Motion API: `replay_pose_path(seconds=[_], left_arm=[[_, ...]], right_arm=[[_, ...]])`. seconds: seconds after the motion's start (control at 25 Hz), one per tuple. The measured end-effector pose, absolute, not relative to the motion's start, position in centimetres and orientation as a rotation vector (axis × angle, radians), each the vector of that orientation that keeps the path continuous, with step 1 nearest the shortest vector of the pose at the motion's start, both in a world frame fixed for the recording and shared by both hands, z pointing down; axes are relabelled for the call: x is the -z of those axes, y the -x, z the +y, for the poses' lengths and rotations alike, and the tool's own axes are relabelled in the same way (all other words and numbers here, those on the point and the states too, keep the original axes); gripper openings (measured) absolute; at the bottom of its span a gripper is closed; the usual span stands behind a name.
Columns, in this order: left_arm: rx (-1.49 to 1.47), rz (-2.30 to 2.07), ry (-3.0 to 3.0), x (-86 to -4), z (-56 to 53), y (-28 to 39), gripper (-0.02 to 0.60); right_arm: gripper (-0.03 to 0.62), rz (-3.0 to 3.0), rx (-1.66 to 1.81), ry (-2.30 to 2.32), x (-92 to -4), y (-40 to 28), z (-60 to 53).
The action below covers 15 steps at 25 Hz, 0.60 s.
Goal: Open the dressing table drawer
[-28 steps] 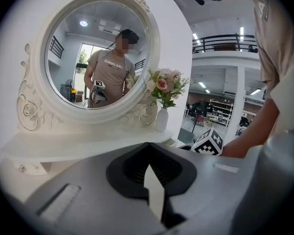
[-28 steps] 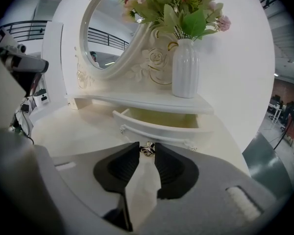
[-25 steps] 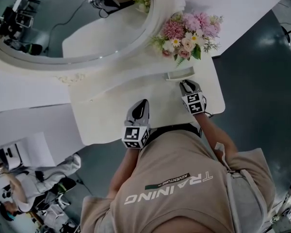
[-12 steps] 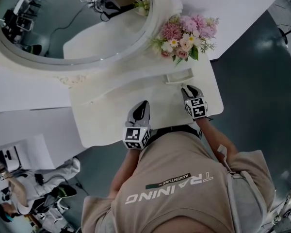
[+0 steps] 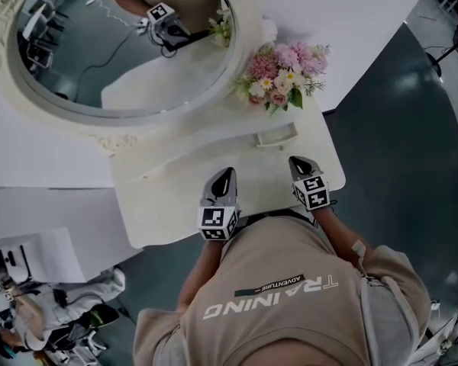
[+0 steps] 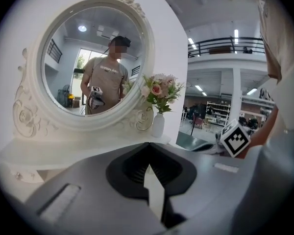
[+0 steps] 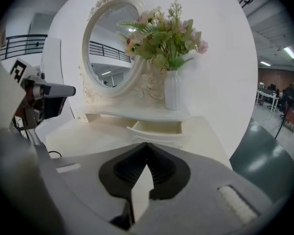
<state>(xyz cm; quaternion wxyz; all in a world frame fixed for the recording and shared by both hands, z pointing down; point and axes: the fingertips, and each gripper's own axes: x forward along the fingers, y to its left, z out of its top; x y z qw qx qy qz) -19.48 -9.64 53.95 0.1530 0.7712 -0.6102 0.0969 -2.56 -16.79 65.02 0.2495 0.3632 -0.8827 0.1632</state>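
The white dressing table [image 5: 160,197] carries an oval mirror [image 5: 130,52] and a low shelf, whose small drawer [image 5: 275,136] stands pulled out, empty inside [image 7: 157,128]. My right gripper [image 5: 296,160] hovers over the tabletop a short way in front of the drawer, apart from it. Its jaws [image 7: 147,145] have just been closing and now meet with nothing between them. My left gripper [image 5: 227,174] is held over the middle of the tabletop, shut and empty [image 6: 147,145].
A white vase of pink flowers [image 5: 282,71] stands on the shelf right above the drawer. The table's right edge [image 5: 340,166] drops to a dark floor. A person [image 5: 282,296] holds both grippers at the table's front. More people are at the lower left [image 5: 38,311].
My right gripper has drawn back from the drawer toward the table's front and risen a little, and its jaws have closed. The drawer stays pulled out. The left gripper has barely moved.
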Motion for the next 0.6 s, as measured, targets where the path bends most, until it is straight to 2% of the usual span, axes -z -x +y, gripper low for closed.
replay_pose_path(seconds=[0.16,0.4,0.6], left_arm=[[-0.332,-1.74,-2.311,-52.3,-10.3,18.2,0.018],[-0.169,-1.722,-2.287,-48.8,-11.4,18.6,0.018],[-0.156,-1.79,-2.296,-46.4,-12.3,20.3,0.018]], right_arm=[[0.003,-2.492,-0.351,-0.953,-61.1,3.5,-16.4],[0.002,-2.596,-0.28,-0.914,-55.9,5.2,-16.3],[0.002,-2.685,-0.224,-0.864,-50.7,6.6,-16.0]])
